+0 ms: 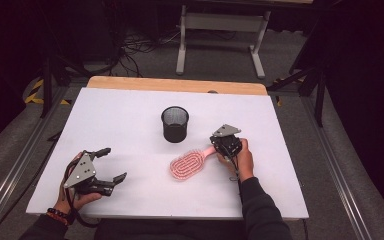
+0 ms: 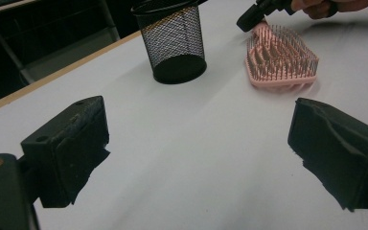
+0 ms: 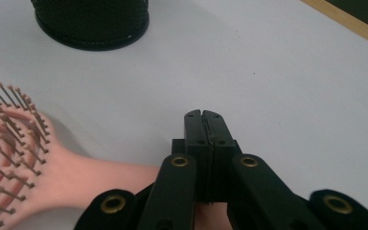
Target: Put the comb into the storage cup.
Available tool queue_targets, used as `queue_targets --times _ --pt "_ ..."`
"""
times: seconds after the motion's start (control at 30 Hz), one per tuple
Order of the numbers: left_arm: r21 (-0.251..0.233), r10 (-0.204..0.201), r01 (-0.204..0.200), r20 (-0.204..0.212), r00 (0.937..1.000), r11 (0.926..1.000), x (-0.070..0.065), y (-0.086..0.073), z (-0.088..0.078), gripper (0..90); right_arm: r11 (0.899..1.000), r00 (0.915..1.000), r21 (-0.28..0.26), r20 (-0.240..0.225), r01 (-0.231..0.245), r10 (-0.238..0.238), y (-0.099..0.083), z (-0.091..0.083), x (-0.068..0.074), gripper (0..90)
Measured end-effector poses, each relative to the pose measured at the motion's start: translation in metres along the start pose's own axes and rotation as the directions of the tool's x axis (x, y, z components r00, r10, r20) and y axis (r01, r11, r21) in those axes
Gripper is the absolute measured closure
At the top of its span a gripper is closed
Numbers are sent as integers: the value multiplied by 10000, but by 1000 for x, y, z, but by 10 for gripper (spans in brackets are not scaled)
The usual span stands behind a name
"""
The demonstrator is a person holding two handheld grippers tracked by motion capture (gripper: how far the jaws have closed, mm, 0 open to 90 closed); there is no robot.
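Pink paddle hairbrush, bristles up, flat beside black mesh cup, handle angled away toward right gripper, fingers pressed together; left gripper fingers spread.

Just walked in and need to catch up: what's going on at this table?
A person works with a gripper in each hand. The right gripper, jaws shut, sits over the handle of a pink hairbrush lying bristles up on the white table; whether it actually clamps the handle is unclear. A black mesh cup stands upright just beyond the brush. The left gripper rests open near the front edge, holding nothing.
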State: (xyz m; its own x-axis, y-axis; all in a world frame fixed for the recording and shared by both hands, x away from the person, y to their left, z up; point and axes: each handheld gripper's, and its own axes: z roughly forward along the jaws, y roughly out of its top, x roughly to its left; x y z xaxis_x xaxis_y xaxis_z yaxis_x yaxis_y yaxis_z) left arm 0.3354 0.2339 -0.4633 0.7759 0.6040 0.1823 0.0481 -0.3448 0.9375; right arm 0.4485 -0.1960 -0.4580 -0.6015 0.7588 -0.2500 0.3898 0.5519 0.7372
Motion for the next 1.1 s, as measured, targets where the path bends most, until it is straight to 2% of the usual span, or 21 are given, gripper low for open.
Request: queue_targets --times 0.5,0.67,0.87,1.1 --pt "15 3 -3 -15 10000 10000 3 0 -4 73 9993 9998 350 -115 155 -151 -9 -16 3 900" --pt "51 6 -6 36 10000 10000 2 0 -3 73 9985 9999 545 -144 -38 46 -12 -21 3 900" --pt "136 28 -30 104 9999 9999 2 -1 -2 72 9985 9991 460 -287 -302 315 -18 -27 2 899" --pt "206 41 -44 130 9999 9998 2 -1 -2 72 9980 9985 538 -418 -328 350 -22 -33 2 899"
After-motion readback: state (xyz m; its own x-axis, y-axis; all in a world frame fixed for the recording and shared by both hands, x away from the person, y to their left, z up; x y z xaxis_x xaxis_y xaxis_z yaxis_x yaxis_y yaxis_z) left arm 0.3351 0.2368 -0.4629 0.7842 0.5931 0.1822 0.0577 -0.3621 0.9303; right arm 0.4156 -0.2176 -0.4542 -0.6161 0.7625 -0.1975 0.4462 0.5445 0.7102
